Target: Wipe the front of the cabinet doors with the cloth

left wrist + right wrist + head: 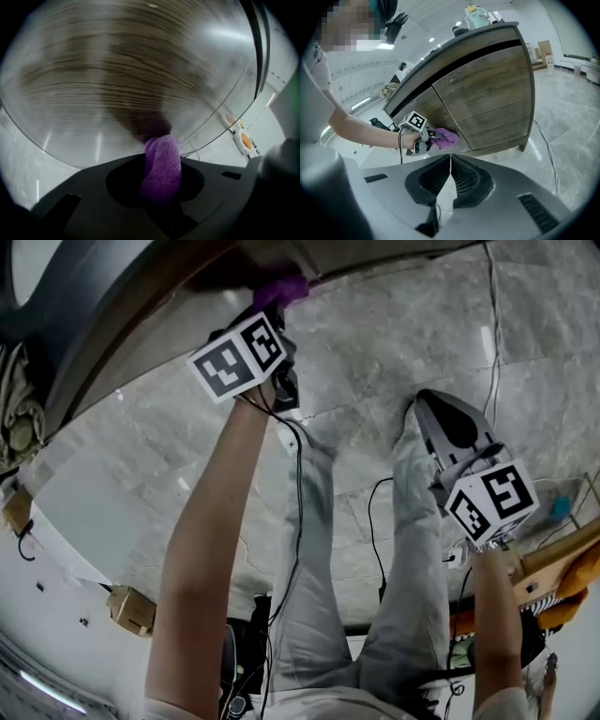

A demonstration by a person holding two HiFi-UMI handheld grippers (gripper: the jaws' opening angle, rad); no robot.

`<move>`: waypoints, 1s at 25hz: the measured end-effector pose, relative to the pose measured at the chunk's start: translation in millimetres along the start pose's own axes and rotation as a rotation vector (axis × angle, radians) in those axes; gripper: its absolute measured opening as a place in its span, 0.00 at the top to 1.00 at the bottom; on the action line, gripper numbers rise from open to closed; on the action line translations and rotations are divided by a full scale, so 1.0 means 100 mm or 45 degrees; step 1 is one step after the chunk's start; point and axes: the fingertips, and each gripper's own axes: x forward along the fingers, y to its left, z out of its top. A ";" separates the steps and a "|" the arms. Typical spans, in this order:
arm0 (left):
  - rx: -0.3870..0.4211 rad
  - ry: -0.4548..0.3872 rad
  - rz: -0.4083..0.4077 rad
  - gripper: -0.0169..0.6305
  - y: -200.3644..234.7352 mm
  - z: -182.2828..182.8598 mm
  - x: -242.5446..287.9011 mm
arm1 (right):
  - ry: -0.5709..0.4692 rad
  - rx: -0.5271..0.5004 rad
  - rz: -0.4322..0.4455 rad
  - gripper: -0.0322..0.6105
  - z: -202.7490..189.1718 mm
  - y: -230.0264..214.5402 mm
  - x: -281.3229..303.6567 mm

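Between my left gripper's (432, 135) jaws sits a bunched purple cloth (162, 161), clamped firmly. Its free end pokes out toward 12 o'clock and looks to be touching the wood-grain cabinet door (126, 70). Only a small nub of fabric meets the wood, so I judge the wipe would go better with the gripper tilted to lay more cloth flat. Then I would run overlapping passes along the grain with steady, light pressure. The hard jaw tips sit just behind the cloth, so I want to keep them off the finish. The grain is smeared in the left gripper view, so I can't tell how clean the surface is.

From the right gripper view, the cloth is low on the door, near its bottom edge and just beside the seam between the two doors. By that reading, the upper panel and the neighbouring door (497, 89) at 1 o'clock are left to cover.

My left forearm (211, 549) reaches out long and nearly straight in the head view, from 6 o'clock up to 12. The wrist is in line and the marker cube (239, 354) faces up at the camera. The right gripper (450, 159) has its jaws pressed together on nothing. It hangs back at 4 o'clock in the head view beside my right leg (412, 549), over the marble floor (394, 343). It is aimed at the cabinet but well apart from it.
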 end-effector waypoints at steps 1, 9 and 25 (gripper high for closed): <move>-0.002 0.006 0.010 0.83 0.14 0.00 -0.04 | 0.005 -0.008 0.011 0.91 0.01 0.09 0.08; -0.032 0.043 0.106 0.83 1.33 -0.11 -0.47 | 0.052 -0.124 0.134 0.91 0.16 0.85 0.78; -0.328 -0.043 0.464 0.83 2.68 -0.35 -1.34 | 0.122 -0.231 0.306 0.91 0.23 1.45 0.98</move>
